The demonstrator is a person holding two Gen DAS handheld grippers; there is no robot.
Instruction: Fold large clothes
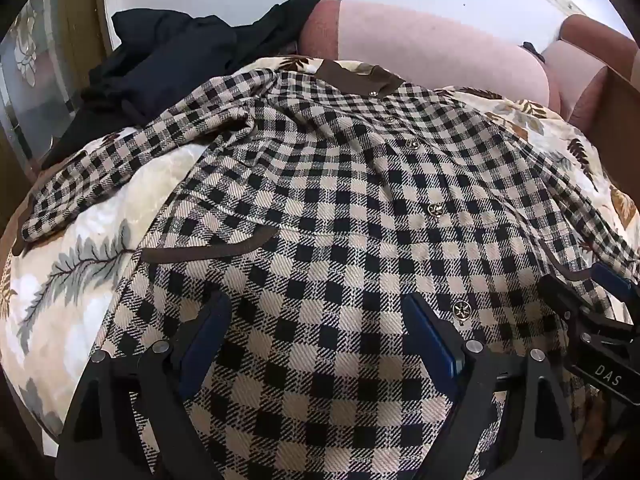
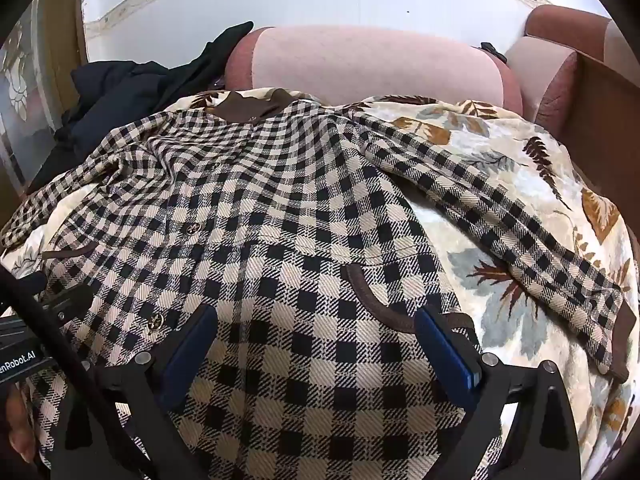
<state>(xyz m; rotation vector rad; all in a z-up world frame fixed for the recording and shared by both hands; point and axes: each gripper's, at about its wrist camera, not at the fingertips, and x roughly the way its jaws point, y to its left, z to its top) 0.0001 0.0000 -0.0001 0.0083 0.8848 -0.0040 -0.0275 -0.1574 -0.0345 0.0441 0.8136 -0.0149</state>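
Checked jacket [image 1: 340, 200] spread front-up on a leaf-print blanket [image 1: 80, 264], buttoned down the middle, brown collar [image 1: 356, 78] at the far end by a pink sofa back [image 1: 432, 56]. Sleeves thrown out to either side: left sleeve [image 1: 100, 184] rumpled near the shoulder, right sleeve [image 2: 500, 216] lying straight across the blanket. Heap of black clothes [image 1: 160, 56] piled just beyond the left shoulder.

Left gripper [image 1: 316, 332] poised over the near hem, fingers wide apart, nothing between the pads, only cloth beneath. Right gripper [image 2: 316, 344] likewise spread wide over the hem beside a brown pocket trim [image 2: 372, 304], holding nothing. Both close together near the middle of the hem; whether the pads touch the fabric, impossible to tell.

Risks, as judged from here:
- Pinching only the top layer at the hem, so the back panel stays down and the fold comes up lopsided.
- Gripping so near the centre, leaving the outer corners to sag and drag.
- Folding the body before the sleeves come in, trapping bulk and leaving cuffs poking out.
- Catching the blanket along with the hem, lifting both.
- Snagging a metal button [image 1: 460, 312] against a pad on closing.
- Sweeping the left sleeve into the black heap and tangling it.
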